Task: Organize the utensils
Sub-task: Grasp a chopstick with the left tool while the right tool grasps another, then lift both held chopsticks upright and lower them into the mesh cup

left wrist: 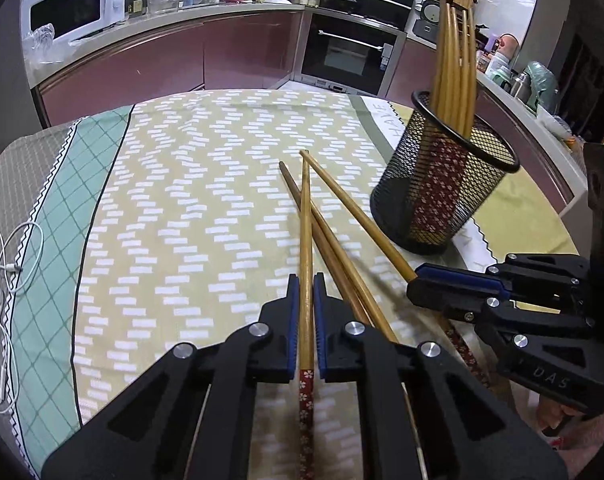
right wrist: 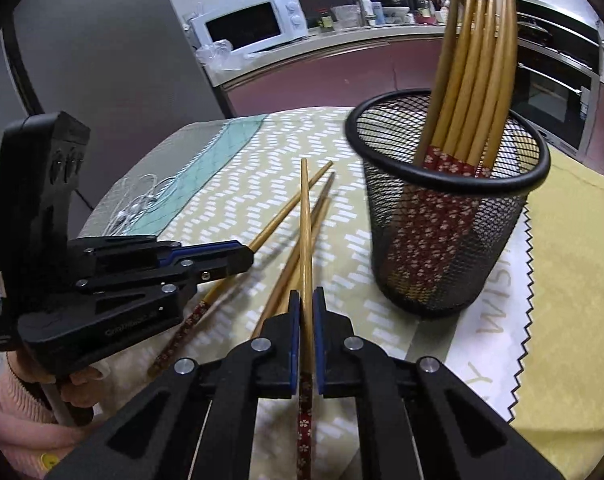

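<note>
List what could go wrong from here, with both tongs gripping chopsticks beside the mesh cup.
1. Each tongs, left and right, clamps a single chopstick near its patterned end, so the long front part may swivel in the grip.
2. The held sticks cross the loose chopsticks on the cloth; lifting may drag or flick them.
3. The mesh cup already holds a leaning bundle; a badly angled insertion might tip it.
</note>
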A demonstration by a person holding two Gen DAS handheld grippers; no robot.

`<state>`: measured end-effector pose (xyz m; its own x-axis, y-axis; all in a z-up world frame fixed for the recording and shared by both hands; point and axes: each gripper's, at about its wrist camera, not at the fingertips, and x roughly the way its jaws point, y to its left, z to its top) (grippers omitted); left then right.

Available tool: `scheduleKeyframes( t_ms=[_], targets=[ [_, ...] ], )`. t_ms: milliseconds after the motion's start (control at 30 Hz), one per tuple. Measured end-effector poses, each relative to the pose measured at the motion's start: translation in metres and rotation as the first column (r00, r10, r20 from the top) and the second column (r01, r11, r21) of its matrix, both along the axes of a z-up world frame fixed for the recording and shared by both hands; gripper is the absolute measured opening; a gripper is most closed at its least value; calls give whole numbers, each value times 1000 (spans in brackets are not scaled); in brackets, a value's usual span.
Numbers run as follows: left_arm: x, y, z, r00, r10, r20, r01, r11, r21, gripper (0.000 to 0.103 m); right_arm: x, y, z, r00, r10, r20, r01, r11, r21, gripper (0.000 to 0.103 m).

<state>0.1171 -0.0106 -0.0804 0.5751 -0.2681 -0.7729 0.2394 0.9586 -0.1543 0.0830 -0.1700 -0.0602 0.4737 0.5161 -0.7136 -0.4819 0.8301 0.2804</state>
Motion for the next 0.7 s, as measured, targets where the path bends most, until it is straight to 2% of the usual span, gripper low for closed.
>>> scheduleKeyframes(
  t_ms=[400,700],
  targets=[
    [-23,-7,4,1000,-29,6,29,999,-12,7,-8,5,0,999,37,5,-37,999,-10,5],
    [-31,-10,32,996,-65,57,68,996,-55,7,-18,-3,19,997,64,53,-65,998,14,5]
  ],
)
